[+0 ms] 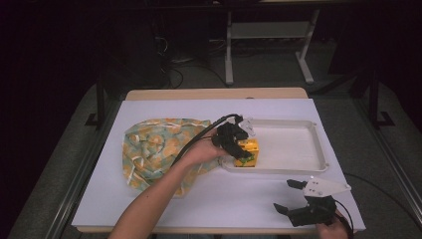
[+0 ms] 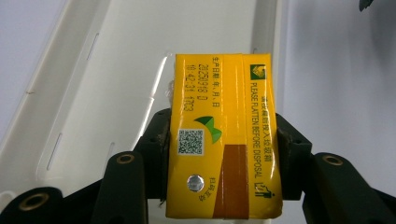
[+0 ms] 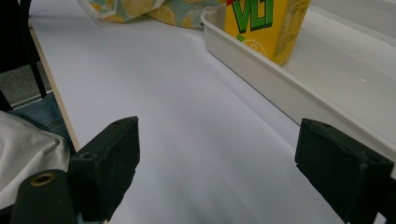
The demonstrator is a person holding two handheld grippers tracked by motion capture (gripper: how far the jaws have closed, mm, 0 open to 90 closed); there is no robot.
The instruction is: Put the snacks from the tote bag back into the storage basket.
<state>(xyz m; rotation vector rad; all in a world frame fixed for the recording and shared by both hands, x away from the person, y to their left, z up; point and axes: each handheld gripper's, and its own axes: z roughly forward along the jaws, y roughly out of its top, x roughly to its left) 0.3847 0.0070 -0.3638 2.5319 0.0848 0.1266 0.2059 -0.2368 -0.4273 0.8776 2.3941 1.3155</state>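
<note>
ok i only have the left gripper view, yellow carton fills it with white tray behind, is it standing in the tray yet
Observer: In the right gripper view the drink carton stands upright with its base on the floor of the white tray, near the rim.
Operator: where in the tray
Observer: From the high view it sits in the tray's near left corner, beside the lemon-print cloth bag.
Operator: and the other tool
Observer: The right tool is at the table's near right edge, jaws wide open, nothing between them.
Operator: left one gripping
Observer: Yes, the left tool is clamped on the carton's sides.
</note>
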